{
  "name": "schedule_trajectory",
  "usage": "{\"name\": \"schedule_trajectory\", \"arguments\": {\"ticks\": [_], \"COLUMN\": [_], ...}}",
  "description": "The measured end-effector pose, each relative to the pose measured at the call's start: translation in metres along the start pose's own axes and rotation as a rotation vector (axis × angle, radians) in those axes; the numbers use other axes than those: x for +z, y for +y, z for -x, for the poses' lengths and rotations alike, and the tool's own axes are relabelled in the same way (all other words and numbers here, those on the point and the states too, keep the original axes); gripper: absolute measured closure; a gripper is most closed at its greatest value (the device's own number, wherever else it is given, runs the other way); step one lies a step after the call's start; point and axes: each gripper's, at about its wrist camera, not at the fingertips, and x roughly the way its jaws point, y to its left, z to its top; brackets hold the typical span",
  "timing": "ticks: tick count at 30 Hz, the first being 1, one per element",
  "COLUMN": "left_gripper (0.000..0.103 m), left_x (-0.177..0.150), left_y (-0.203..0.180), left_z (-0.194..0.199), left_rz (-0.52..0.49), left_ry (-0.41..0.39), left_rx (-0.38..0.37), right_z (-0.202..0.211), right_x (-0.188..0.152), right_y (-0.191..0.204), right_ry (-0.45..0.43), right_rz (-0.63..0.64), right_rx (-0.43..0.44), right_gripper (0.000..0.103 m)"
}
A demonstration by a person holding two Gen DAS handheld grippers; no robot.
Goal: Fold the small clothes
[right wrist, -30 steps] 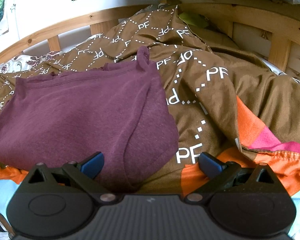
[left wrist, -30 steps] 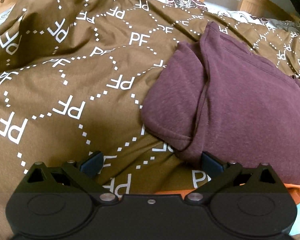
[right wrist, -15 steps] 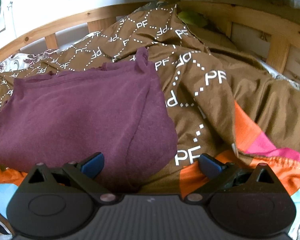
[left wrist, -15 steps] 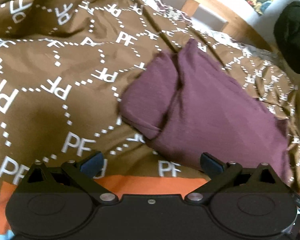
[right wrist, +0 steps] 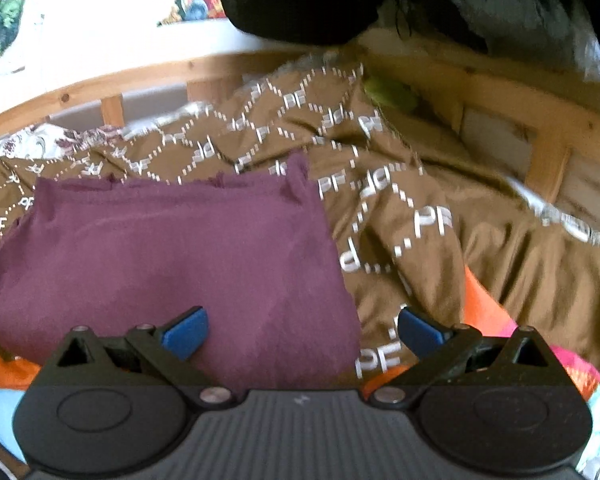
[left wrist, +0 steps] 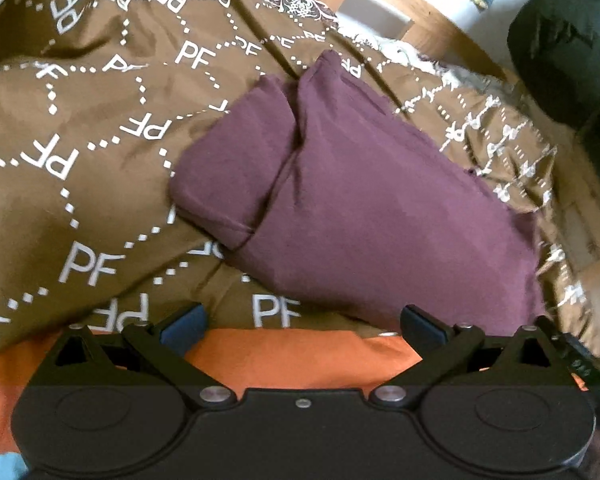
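A maroon garment (left wrist: 372, 208) lies folded on a brown bedspread printed with "PF", one sleeve tucked along its left side. In the right wrist view the same maroon garment (right wrist: 172, 256) fills the lower left. My left gripper (left wrist: 302, 326) hangs open just short of the garment's near edge, nothing between its blue pads. My right gripper (right wrist: 302, 330) is open too, its left pad over the garment's near right corner and its right pad over the bedspread. Neither holds any cloth.
The brown bedspread (left wrist: 80, 128) is rumpled, with an orange and pink panel (right wrist: 488, 312) along its near edge. A wooden bed rail (right wrist: 112, 84) curves round the back and right. A dark bundle (left wrist: 568, 48) sits at the far right.
Both grippers have drawn back and lifted from the garment, so it looks smaller and farther. The left view has swung right and the right view has tilted up. The garment has not moved.
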Motion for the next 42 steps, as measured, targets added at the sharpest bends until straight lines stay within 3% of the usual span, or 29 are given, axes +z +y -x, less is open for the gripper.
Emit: {"name": "schedule_trajectory", "arguments": {"ticks": [3, 7, 10, 14, 21, 28, 42], "left_gripper": [0.001, 0.001, 0.001, 0.001, 0.001, 0.001, 0.001], "left_x": [0.004, 0.012, 0.015, 0.015, 0.010, 0.007, 0.005], "left_y": [0.004, 0.008, 0.019, 0.021, 0.014, 0.007, 0.003], "left_z": [-0.002, -0.005, -0.007, -0.008, -0.010, -0.014, -0.019], "left_rz": [0.045, 0.115, 0.187, 0.180, 0.071, 0.009, -0.022], "left_ry": [-0.014, -0.036, -0.033, -0.023, -0.015, -0.007, -0.005], "left_rx": [0.007, 0.069, 0.048, 0.046, 0.079, 0.113, 0.139], "right_z": [0.000, -0.014, -0.020, -0.029, -0.016, -0.028, -0.027], "right_x": [0.009, 0.026, 0.026, 0.004, -0.010, -0.021, -0.029], "right_y": [0.018, 0.061, 0.093, 0.120, 0.114, 0.112, 0.110], "right_ry": [-0.067, -0.032, -0.021, -0.014, -0.116, -0.084, -0.104], "right_rz": [0.031, 0.078, 0.115, 0.217, 0.209, 0.228, 0.210], "right_rx": [0.014, 0.141, 0.173, 0.139, 0.099, 0.090, 0.097], "right_gripper": [0.000, 0.000, 0.000, 0.000, 0.000, 0.000, 0.000]}}
